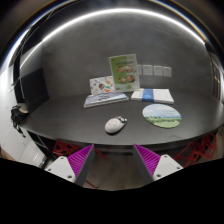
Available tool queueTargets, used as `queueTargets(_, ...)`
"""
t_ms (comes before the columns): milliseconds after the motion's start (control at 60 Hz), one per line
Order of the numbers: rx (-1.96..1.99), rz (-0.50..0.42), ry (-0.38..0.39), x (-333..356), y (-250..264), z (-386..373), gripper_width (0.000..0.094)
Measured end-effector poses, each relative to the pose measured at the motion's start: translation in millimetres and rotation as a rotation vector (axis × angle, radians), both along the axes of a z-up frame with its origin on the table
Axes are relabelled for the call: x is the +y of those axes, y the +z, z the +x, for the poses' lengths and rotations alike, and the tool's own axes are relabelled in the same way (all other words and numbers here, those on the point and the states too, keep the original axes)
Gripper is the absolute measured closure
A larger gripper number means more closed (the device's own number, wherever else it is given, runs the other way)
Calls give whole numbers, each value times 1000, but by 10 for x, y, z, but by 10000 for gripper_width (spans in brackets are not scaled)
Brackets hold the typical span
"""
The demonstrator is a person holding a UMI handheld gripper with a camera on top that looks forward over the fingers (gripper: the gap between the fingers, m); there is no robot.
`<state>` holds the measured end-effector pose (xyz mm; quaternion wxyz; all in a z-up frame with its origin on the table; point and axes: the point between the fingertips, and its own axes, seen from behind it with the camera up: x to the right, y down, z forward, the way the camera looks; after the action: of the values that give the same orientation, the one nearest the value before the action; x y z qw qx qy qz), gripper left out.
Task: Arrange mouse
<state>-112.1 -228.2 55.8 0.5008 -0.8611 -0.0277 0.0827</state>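
Note:
A grey-white mouse (115, 124) lies on the dark table (70, 118), near its front edge, just left of a round green mouse mat (162, 116). My gripper (114, 160) is held back from the table, with the mouse beyond and between the lines of its fingers. The two fingers with magenta pads (82, 156) stand wide apart and nothing is between them.
At the back of the table are a flat keyboard-like slab (105, 99), a book with a blue strip (152, 96), an upright green card (124, 72) and a smaller card (101, 85). A dark object (20, 111) sits at the table's left end. The floor shows below the front edge.

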Motion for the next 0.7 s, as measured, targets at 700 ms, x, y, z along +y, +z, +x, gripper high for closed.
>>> queueTargets(700, -43, 11, 137, 1461, -625, -336, 107)
